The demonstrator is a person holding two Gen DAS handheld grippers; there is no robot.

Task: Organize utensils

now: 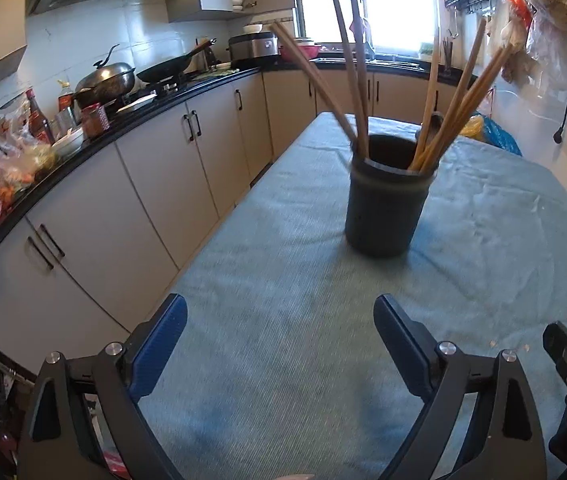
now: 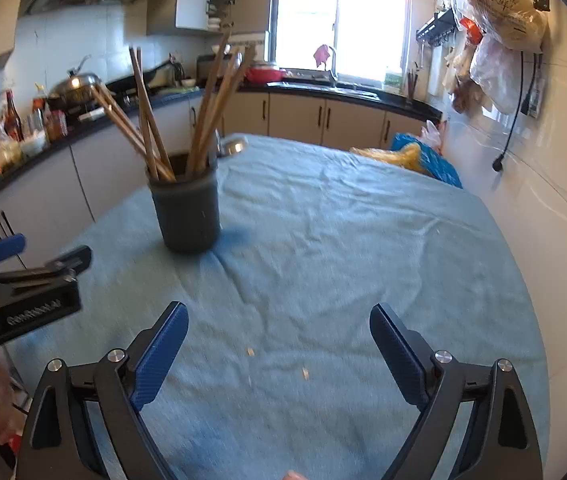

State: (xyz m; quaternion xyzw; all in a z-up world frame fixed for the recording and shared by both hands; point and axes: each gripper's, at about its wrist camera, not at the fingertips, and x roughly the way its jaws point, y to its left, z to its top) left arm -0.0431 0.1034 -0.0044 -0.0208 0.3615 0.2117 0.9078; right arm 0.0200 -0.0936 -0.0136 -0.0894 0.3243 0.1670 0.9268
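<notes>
A dark round utensil holder [image 1: 385, 200] [image 2: 187, 208] stands upright on the blue tablecloth [image 1: 283, 280] [image 2: 323, 240]. Several wooden chopsticks [image 1: 455, 100] [image 2: 211, 108] lean out of it in two bunches, and a metal spoon [image 2: 233, 146] pokes out at its far side. My left gripper [image 1: 281, 312] hovers open over the cloth, short of the holder, with nothing between its blue pads. My right gripper [image 2: 279, 320] is open and empty too, to the right of the holder and nearer than it. The left gripper [image 2: 39, 254] also shows at the left edge of the right wrist view.
A kitchen counter [image 1: 131, 116] with pans, bottles and bags runs along the left, close to the table's left edge. Blue and yellow bags [image 2: 415, 156] lie at the table's far right by the white wall. Small crumbs [image 2: 251, 352] dot the cloth.
</notes>
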